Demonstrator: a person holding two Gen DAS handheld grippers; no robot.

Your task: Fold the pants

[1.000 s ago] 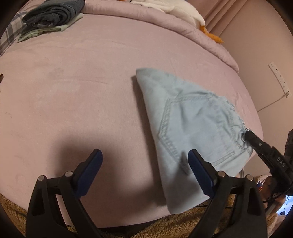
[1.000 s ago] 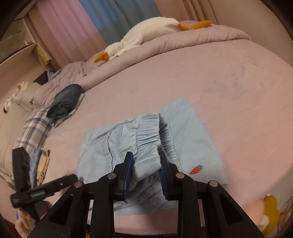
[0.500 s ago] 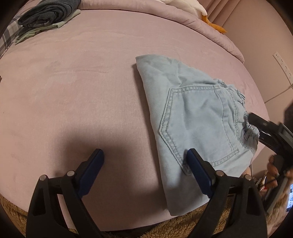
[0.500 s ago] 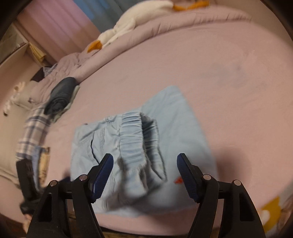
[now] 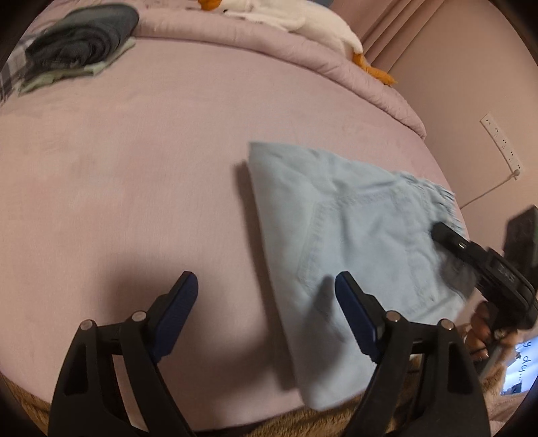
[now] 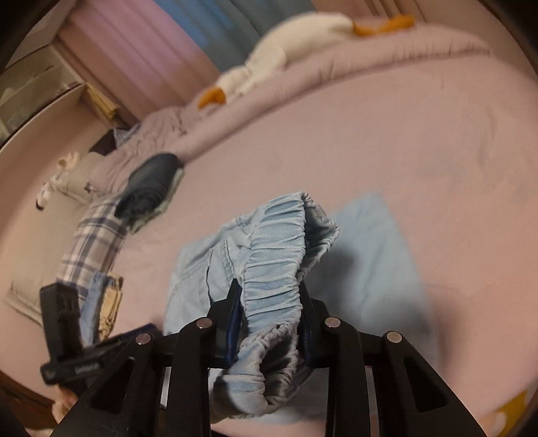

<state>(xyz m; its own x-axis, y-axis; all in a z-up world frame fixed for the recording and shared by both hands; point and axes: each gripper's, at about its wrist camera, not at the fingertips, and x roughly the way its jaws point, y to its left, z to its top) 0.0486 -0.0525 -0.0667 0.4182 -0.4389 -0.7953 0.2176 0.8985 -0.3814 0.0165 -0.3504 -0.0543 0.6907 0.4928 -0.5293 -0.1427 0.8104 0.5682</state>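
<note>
Light blue denim pants (image 5: 339, 235) lie folded on the pink bed, back pocket up, right of centre in the left wrist view. My left gripper (image 5: 265, 302) is open and empty, just above the bed at the pants' near left edge. My right gripper (image 6: 269, 299) is shut on the pants' elastic waistband (image 6: 275, 255) and lifts it off the rest of the pants (image 6: 366, 252). The right gripper also shows in the left wrist view (image 5: 470, 252) at the pants' right edge.
A dark folded garment on a pale green one (image 5: 80, 47) lies at the bed's far left. A white goose plush (image 5: 302, 20) rests on the rolled pink duvet (image 5: 269, 57). A plaid pillow (image 6: 90, 242) lies by the bed's left edge. A wall socket strip (image 5: 501, 141) is at the right.
My right gripper was shut on the waistband, opened half a second ago, and has shut on it again and lifted it. The left gripper stayed open, moving slightly.
</note>
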